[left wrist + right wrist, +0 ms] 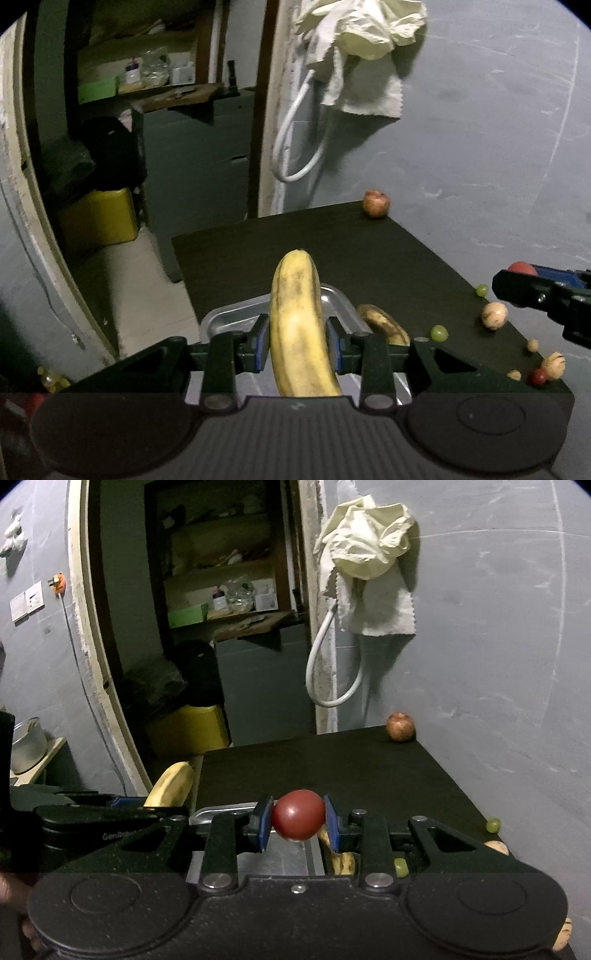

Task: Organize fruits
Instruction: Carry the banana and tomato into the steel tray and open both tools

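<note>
Right now the left claw (297, 341) is clenched around a yellow banana (297, 325), its tip pointing up and away, held above a metal tray (236, 314) near the surface's (369, 251) front left corner. Alongside, the right claw (298, 821) grips a red round fruit (298, 814) between its blue pads (264, 823), also over the tray. A second, browner banana (384, 325) lies just beside the tray. Green grapes (439, 332) and small tan fruits (494, 315) are scattered along the right edge, and a reddish apple (376, 204) rests at the far corner by the wall.
</note>
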Demonstrator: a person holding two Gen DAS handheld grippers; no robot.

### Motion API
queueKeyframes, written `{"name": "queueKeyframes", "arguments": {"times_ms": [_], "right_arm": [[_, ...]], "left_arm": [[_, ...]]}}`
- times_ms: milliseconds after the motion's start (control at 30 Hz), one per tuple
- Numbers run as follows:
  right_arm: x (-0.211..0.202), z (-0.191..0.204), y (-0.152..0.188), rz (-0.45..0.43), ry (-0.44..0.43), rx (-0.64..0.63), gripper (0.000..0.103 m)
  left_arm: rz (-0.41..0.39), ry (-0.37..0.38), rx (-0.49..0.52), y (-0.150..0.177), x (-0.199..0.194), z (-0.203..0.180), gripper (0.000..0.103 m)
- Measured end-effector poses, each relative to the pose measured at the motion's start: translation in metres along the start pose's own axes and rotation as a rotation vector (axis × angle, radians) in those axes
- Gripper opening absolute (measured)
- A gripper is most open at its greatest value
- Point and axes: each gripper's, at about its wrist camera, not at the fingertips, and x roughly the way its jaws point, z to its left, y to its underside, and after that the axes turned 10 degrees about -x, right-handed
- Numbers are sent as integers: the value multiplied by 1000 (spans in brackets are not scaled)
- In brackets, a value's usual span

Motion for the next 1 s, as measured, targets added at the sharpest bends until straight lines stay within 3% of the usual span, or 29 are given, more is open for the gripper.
{"name": "queueKeyframes", "arguments": {"times_ms": [300,500,1000], "right_arm": [[29,12,-10,21,-44,-51,31],[60,22,-17,45,-78,-95,31],[202,27,10,243,-137,-115,31]], "left_arm": [[28,-52,-58,3,17,28,34],[98,-60,-102,2,54,45,34],[220,-60,-124,8,143,62,34]]}}
